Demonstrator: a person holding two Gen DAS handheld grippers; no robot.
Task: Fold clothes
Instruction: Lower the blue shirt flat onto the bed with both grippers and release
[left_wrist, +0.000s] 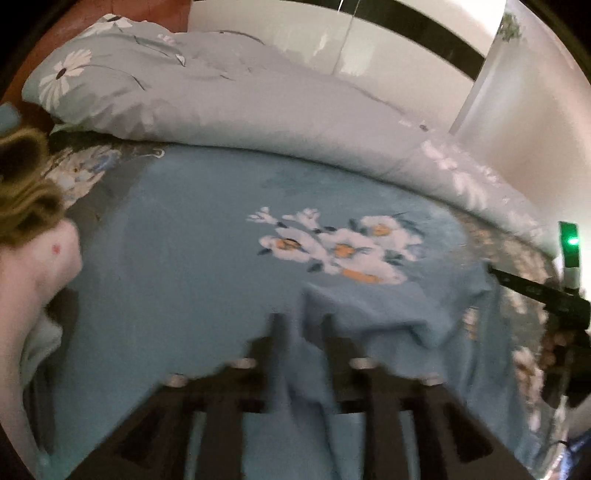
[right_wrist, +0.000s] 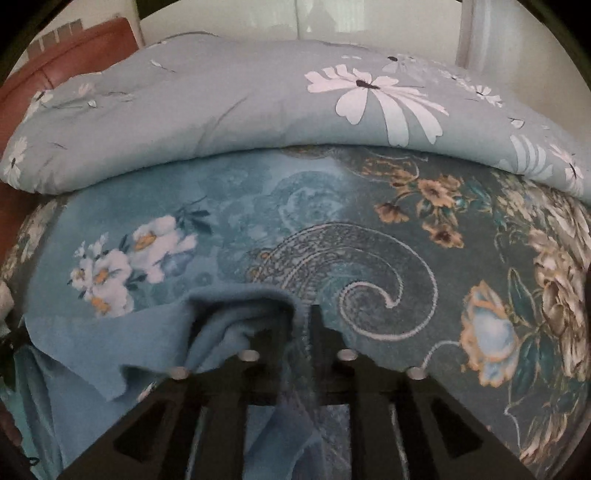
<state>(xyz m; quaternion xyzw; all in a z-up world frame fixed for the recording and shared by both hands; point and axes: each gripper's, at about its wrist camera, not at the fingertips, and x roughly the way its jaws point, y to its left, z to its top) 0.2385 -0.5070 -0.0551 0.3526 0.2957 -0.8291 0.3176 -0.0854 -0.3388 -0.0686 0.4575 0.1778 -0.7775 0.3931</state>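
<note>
Blue cloth (left_wrist: 295, 369) sits nearest the left wrist camera, bunched between the two dark fingers of the left claw (left_wrist: 301, 321), which are clamped on a fold of it. This blue garment (left_wrist: 207, 258), printed with white and orange flowers, spreads flat over the bed beyond the fingers. A rolled grey-blue duvet (left_wrist: 221, 96) with white daisies lies along the far side of the bed. At the left edge a doll (left_wrist: 37, 236) with tan hair rests beside the garment. At the right edge the right claw (left_wrist: 532, 291) shows as a dark bar under a green light; the view is blurred.

Closest to the right wrist camera, the right claw (right_wrist: 295, 321) has its fingers closed on the garment's (right_wrist: 110, 339) edge, which folds over the left finger and hangs down between them. The flower print lies to the left. Under the garment the bedsheet (right_wrist: 443, 258) shows teal paisley and gold blooms. The duvet (right_wrist: 221, 110) lies across the back, with a brown headboard (right_wrist: 74, 51) behind it at upper left.
</note>
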